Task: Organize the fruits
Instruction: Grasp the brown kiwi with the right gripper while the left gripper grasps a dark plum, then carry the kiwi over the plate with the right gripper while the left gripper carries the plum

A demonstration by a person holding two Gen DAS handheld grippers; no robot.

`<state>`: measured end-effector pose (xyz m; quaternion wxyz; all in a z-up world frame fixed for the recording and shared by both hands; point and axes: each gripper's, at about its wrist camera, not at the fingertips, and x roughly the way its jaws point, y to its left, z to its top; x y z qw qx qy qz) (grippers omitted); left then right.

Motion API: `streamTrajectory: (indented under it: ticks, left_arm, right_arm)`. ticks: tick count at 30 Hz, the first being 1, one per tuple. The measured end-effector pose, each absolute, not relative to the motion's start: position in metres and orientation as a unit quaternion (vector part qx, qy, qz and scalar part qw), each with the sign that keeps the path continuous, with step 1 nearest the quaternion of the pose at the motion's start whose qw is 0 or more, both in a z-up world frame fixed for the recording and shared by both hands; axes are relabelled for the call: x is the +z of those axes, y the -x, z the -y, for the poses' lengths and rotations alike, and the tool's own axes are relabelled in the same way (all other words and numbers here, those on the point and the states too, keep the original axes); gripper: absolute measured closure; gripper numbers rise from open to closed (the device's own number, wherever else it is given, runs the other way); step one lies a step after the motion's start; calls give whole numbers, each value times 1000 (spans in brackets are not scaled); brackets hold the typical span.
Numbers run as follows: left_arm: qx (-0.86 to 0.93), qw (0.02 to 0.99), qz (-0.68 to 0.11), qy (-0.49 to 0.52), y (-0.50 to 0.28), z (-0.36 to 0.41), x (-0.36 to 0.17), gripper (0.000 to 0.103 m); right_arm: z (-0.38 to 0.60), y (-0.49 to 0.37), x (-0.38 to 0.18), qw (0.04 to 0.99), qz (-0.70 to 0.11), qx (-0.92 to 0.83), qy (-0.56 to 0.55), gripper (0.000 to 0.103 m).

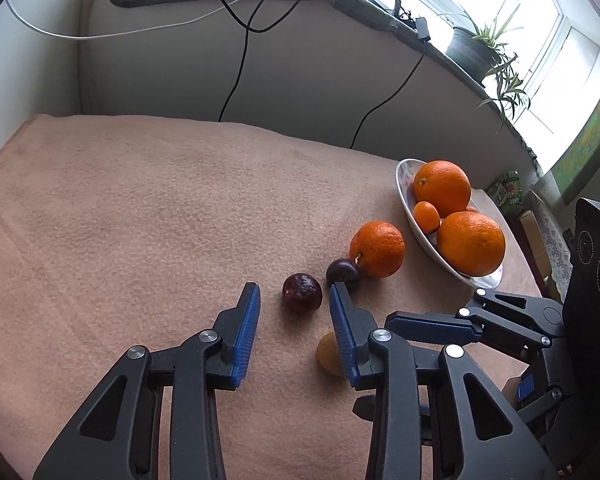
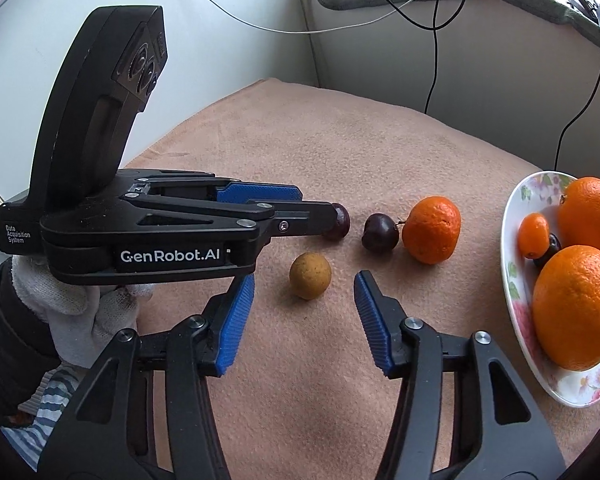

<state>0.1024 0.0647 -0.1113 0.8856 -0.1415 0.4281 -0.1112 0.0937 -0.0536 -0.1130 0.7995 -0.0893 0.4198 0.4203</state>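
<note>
My left gripper [image 1: 295,292] hangs low over the pink cloth [image 1: 140,220]. A dark red cherry [image 1: 302,298] [image 2: 340,222] lies between its fingertips, with a gap showing on each side, so the jaws are open. A second cherry [image 1: 342,274] [image 2: 380,232] and a mandarin [image 1: 376,248] [image 2: 431,229] lie just beyond. My right gripper [image 2: 304,282] is open around a small brown round fruit [image 2: 310,276] [image 1: 328,354] without touching it. A flowered plate [image 2: 512,240] [image 1: 404,184] at the right holds two oranges, a small orange fruit and a dark one.
A gloved hand [image 2: 80,312] holds the left gripper. Black and white cables [image 1: 236,80] hang down the wall behind the table. A potted plant [image 1: 488,48] stands on the windowsill. Boxes and packets [image 1: 512,194] sit past the table's right edge.
</note>
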Motion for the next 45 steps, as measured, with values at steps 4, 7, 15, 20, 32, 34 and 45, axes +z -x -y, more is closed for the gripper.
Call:
streamTrajectory:
  ticks: [4,7,15,20,32,34,45]
  left_arm:
    - [-116,882,-434,142,-106,-64,-114,69]
    - [-119,880,-438,142,-108,-63,-116,70]
    - [-126,875,-446,143,-114,-64,-122,76]
    - [-131,875,-445,137,-113,-62,-121,82]
    - [-125,882,-432,144,-107,-62,-115,83]
    - [-125,884,-428,144,-103,-62,-112,83]
    - [-132,893,-407,141,-95,-50,-92,83]
  right_arm:
    - [48,-97,-116,798,-423,419,93,51]
    - [46,-98,-119,796,-427,418,96,58]
    - [42,-101,-126,794,-432,415,99,64]
    - [41,-102,-130,794,-436,412,102,76]
    - [59,-95,-122,803,-426,408,89,77]
    - [64,-93,-119,805,-424,406,85,76]
    - [106,-84,-93,830,-401,383,63,77]
